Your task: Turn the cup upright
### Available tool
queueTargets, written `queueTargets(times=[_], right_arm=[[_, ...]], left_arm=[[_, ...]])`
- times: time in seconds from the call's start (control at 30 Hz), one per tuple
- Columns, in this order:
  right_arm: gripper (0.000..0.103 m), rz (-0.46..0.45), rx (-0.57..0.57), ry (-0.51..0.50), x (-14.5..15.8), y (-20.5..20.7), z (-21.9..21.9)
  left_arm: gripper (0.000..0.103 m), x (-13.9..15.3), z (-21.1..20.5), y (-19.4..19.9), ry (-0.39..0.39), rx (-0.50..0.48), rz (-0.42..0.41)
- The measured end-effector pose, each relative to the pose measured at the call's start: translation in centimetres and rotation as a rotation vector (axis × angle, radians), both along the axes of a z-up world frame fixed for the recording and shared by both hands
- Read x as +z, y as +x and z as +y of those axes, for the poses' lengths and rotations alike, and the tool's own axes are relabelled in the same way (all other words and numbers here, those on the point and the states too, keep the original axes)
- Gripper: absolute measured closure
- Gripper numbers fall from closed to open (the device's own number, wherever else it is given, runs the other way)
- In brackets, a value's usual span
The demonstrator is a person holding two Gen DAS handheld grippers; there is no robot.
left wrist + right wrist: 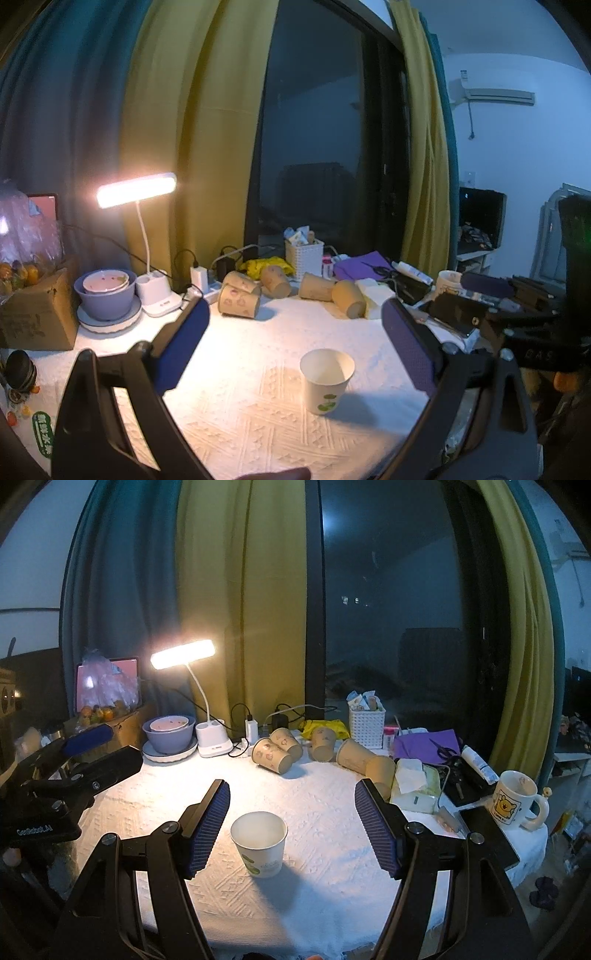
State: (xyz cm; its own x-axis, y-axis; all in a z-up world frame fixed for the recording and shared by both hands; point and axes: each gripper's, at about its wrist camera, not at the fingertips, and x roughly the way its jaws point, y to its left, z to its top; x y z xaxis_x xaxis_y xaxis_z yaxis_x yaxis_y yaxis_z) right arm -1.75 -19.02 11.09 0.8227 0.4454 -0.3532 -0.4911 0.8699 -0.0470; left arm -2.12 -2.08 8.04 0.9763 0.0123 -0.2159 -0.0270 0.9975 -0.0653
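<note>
A white paper cup (327, 380) with a green print stands upright, mouth up, on the white tablecloth (240, 406). It also shows in the right wrist view (260, 843). My left gripper (295, 317) is open and empty, its blue pads wide apart above and behind the cup. My right gripper (291, 801) is open and empty; the cup stands between its fingers, nearer the left pad (208, 823), touching neither. The left gripper's body (66, 771) shows at the left of the right wrist view.
Several brown paper cups (277, 753) lie on their sides at the back of the table. A lit desk lamp (183, 653), stacked bowls (170, 731), a white basket (367, 722), a tissue pack (415, 782), scissors (445, 751) and a cartoon mug (515, 799) stand around.
</note>
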Motion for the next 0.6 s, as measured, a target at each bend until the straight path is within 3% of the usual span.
queueTargets(times=[0.6], right_arm=[[0.03,0.013,-0.004,-0.006,-0.41,0.16,0.08]], left_arm=[[0.008,-0.64,-0.25,0.18,-0.009,-0.01,0.015]])
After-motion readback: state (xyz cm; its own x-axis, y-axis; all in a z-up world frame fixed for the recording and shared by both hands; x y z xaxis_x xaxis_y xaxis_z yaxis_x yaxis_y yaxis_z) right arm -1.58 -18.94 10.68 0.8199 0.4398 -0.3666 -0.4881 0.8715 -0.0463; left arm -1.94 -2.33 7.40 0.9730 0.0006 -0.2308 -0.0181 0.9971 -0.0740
